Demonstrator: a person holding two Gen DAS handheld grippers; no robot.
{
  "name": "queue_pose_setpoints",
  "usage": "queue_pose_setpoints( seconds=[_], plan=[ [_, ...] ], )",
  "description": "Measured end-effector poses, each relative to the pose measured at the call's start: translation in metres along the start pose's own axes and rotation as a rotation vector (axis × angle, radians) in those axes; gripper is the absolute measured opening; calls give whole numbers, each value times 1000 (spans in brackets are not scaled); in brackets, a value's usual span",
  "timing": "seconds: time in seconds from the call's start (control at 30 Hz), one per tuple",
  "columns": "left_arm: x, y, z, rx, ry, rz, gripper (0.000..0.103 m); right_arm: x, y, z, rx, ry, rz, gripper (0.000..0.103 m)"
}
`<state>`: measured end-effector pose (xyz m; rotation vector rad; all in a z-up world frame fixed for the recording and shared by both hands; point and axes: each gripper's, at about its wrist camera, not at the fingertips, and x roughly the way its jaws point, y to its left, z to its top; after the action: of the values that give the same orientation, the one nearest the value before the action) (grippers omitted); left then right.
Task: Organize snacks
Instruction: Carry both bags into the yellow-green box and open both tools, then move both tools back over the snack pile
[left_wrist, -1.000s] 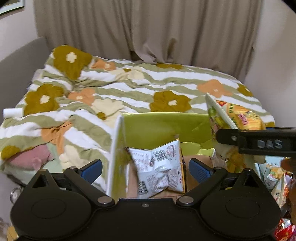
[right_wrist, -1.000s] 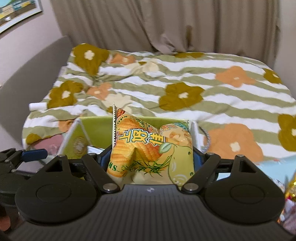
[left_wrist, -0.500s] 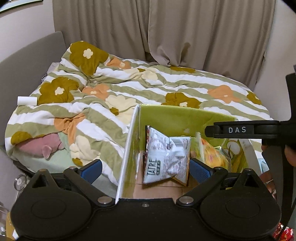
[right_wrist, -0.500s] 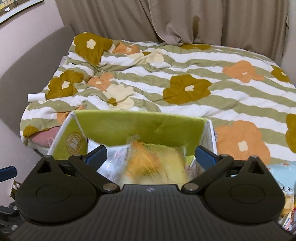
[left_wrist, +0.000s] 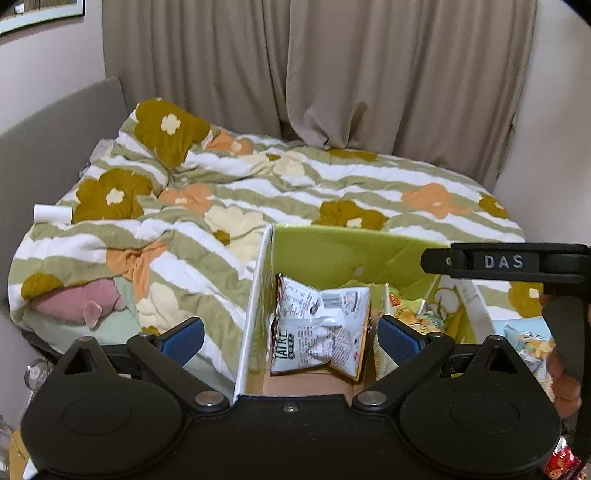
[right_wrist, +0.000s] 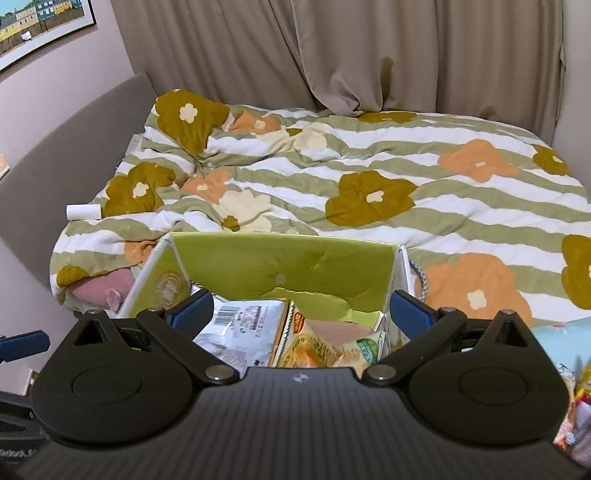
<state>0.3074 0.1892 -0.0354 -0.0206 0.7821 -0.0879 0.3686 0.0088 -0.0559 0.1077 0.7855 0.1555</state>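
A: Status of bed (right_wrist: 424, 206) and box (right_wrist: 280, 262)?

B: Box stands at the bed's near edge, holding a white bag (left_wrist: 317, 325) left and a yellow bag (right_wrist: 325, 350) right.

A: Grippers?

B: Right gripper (right_wrist: 301, 310) fingers have just spread wide, empty. Left gripper (left_wrist: 291, 334) fingers wide, empty. More snacks (left_wrist: 532, 339) remain right of the box.

home bedroom: bed (right_wrist: 369, 192), curtains (right_wrist: 332, 55)

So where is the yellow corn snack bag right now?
In the right wrist view the yellow snack bag lies inside the green box, right of the white bag, below the open right gripper.
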Motion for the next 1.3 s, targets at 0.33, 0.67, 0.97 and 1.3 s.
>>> queue_pose_setpoints(
  seconds=[0.33,0.67,0.97,1.3],
  plan=[
    [-49,-18,0,53,-86,-101,102,-94,2,-14,40,-96,-51,103],
    [-95,-80,-28,105,-110,-239,102,-182,-61,-51,77,-145,-160,103],
    [-135,-173,-81,128,-166,-311,101,-248,-150,-99,1,-138,-210,103],
    [-150,-280,-151,260,-128,-339,102,-285,-250,-157,-39,-93,-169,103]
  ],
)
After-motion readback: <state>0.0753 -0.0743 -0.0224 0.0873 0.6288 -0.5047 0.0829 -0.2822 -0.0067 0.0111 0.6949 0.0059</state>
